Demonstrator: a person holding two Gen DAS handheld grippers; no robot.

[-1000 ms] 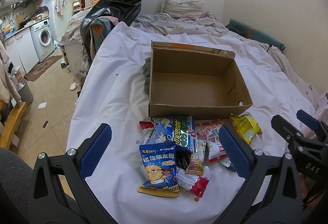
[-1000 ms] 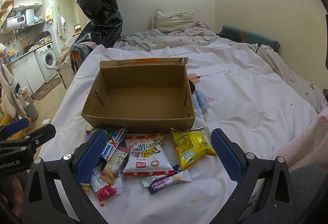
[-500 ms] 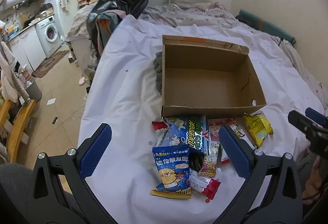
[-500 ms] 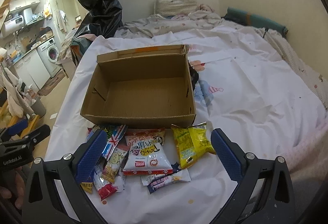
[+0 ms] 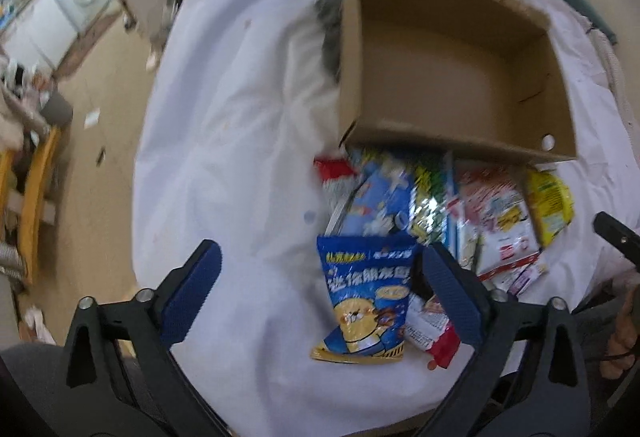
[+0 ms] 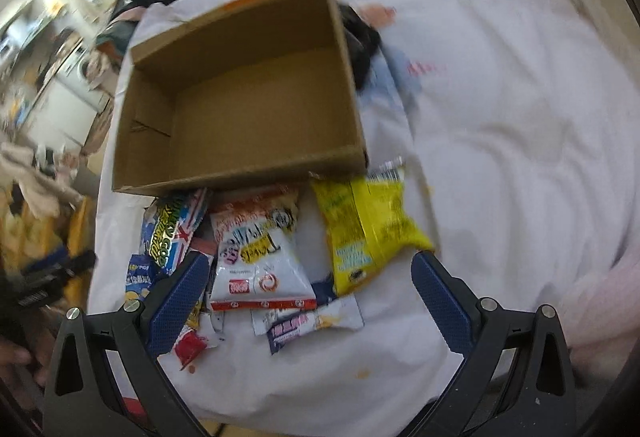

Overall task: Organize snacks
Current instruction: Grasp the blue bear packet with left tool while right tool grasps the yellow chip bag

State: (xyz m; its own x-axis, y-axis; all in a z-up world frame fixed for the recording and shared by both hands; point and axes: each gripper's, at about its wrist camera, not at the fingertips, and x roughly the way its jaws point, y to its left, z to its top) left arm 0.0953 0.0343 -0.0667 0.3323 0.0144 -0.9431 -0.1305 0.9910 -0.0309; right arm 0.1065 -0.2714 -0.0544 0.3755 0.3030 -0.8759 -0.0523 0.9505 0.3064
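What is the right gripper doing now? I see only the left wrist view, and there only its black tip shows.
Observer: The right gripper is open and holds nothing.
Operator: Which packet lies between its fingers?
Observer: A white packet with a red bottom strip; a small blue and white packet lies at its near edge.
Operator: Is anything beside the right wall of the cardboard box?
Observer: Yes, a dark item lies close beside that wall of the cardboard box; it is too blurred to name.
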